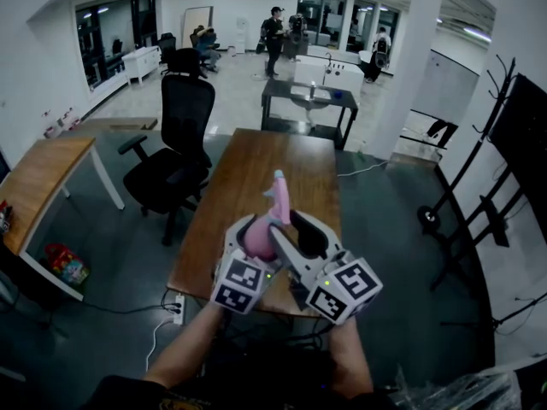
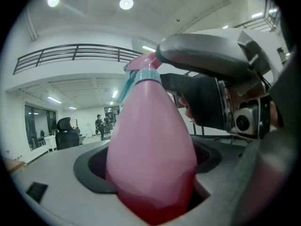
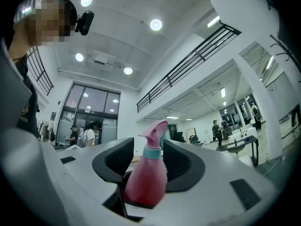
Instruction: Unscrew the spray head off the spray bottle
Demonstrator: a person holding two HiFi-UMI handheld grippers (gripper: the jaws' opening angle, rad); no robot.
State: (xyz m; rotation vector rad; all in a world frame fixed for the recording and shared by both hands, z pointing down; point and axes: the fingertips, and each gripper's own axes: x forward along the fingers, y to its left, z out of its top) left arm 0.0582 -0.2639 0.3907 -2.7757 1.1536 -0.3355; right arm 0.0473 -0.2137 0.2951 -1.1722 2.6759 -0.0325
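Observation:
A pink spray bottle (image 1: 263, 236) with a teal collar and pink spray head (image 1: 279, 191) is held in the air above a wooden table (image 1: 256, 165). My left gripper (image 1: 255, 231) is shut on the bottle's wide body (image 2: 150, 154), which fills the space between its jaws. My right gripper (image 1: 295, 229) comes in from the right and is open. Its black pads (image 3: 182, 163) stand either side of the bottle's neck and collar (image 3: 152, 152) with a gap on each side. In the left gripper view, one right jaw (image 2: 207, 55) lies over the spray head (image 2: 141, 62).
A black office chair (image 1: 175, 148) stands left of the table. A second wooden table (image 1: 43, 178) is at the far left and a dark desk (image 1: 308, 101) lies beyond. A coat stand (image 1: 504, 143) is at the right. People stand far back in the room.

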